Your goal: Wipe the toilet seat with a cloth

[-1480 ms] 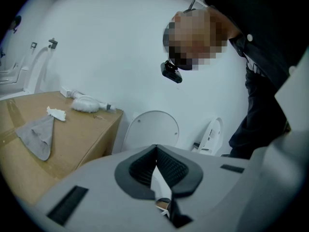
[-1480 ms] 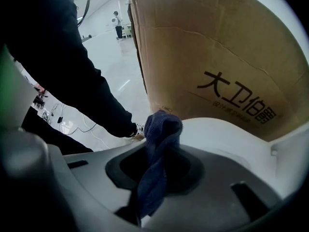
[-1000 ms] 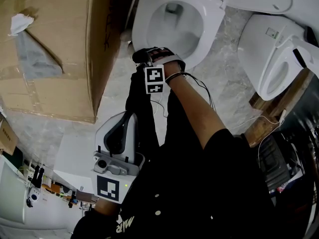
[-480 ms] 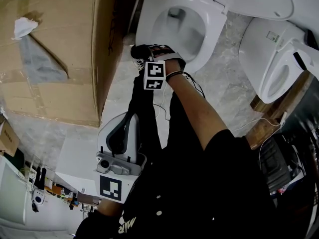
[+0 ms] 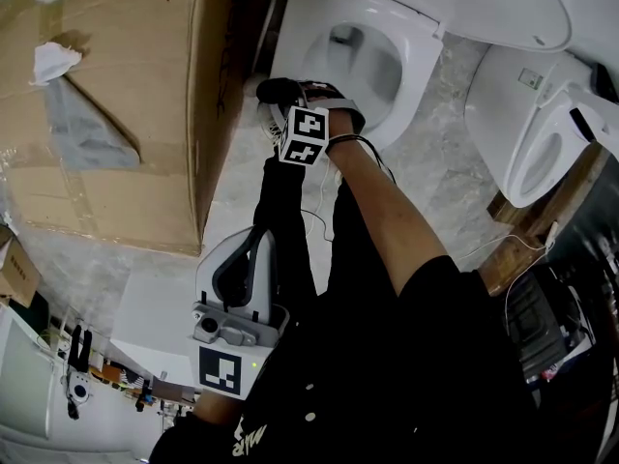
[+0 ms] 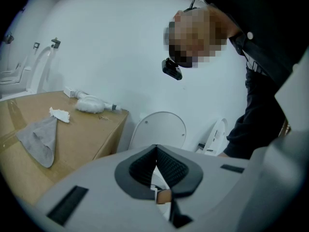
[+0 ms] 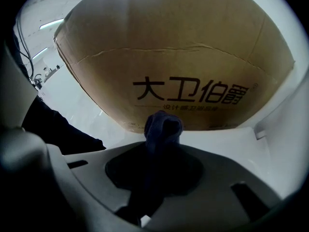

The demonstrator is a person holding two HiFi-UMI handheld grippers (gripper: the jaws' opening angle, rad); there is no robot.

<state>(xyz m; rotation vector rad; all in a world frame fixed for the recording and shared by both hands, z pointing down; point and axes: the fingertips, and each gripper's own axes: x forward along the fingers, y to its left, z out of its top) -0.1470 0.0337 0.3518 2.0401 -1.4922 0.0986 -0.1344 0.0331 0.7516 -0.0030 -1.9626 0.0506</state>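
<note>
Toilet seat, a glossy white oval ring around an open bowl, lies at the top of the head view, with its smooth rounded lid raised behind it. Your right gripper is clamped on a dark blue cloth. The soft fabric bunches into a rounded knob past the jaw tips and hangs down in folds between the black pads. In the head view that cloth sits at the near left edge of the toilet seat, just beside the side of the big brown cardboard box. You cannot tell from any view whether the cloth actually touches the seat. The right gripper view looks straight at the box's flat matt side, printed with bold black characters.

Your left gripper is held low, well apart from the toilet. Its ribbed black pads are pressed together at the tips, with nothing between them.

On top of the box lie a limp grey rag, a crumpled scrap of white paper and a white wad. A second white toilet stands to the right on the pale veined stone floor.
</note>
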